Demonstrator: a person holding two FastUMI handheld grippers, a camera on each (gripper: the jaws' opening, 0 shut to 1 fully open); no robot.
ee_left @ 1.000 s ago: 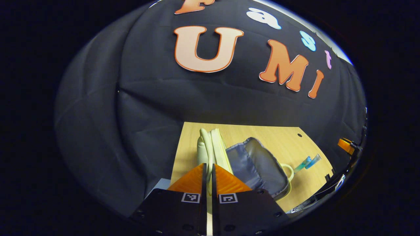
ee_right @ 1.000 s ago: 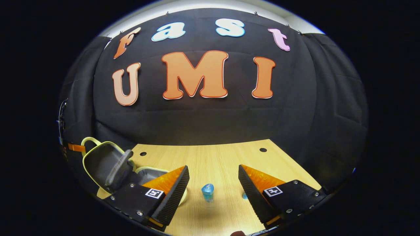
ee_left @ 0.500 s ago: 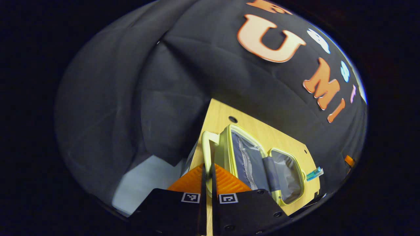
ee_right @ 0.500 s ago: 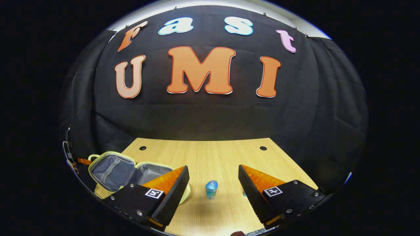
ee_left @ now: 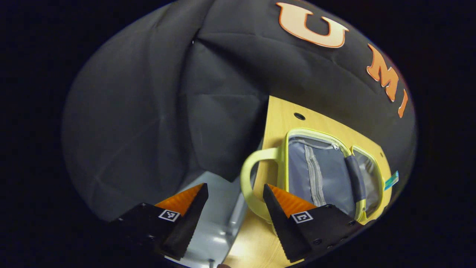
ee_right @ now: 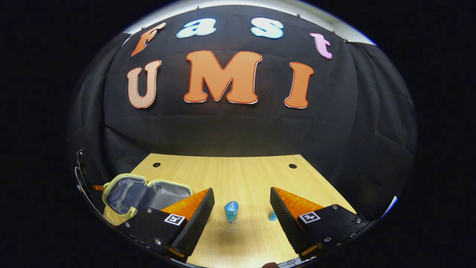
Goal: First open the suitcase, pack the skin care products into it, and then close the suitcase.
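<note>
my left gripper (ee_left: 234,197) has its jaws apart at the handle of the suitcase (ee_left: 327,175), splayed flat on the bench (ee_right: 238,175). right gripper (ee_right: 241,203) gapes toward an upright blue bottle (ee_right: 231,212).

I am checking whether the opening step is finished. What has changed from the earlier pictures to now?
The suitcase lid, half raised a second ago, has swung down and now lies flat open on the table. The left tool, then shut at the yellow handle, has opened and let go. The right tool stayed open around the upright blue bottle, not touching it.
</note>
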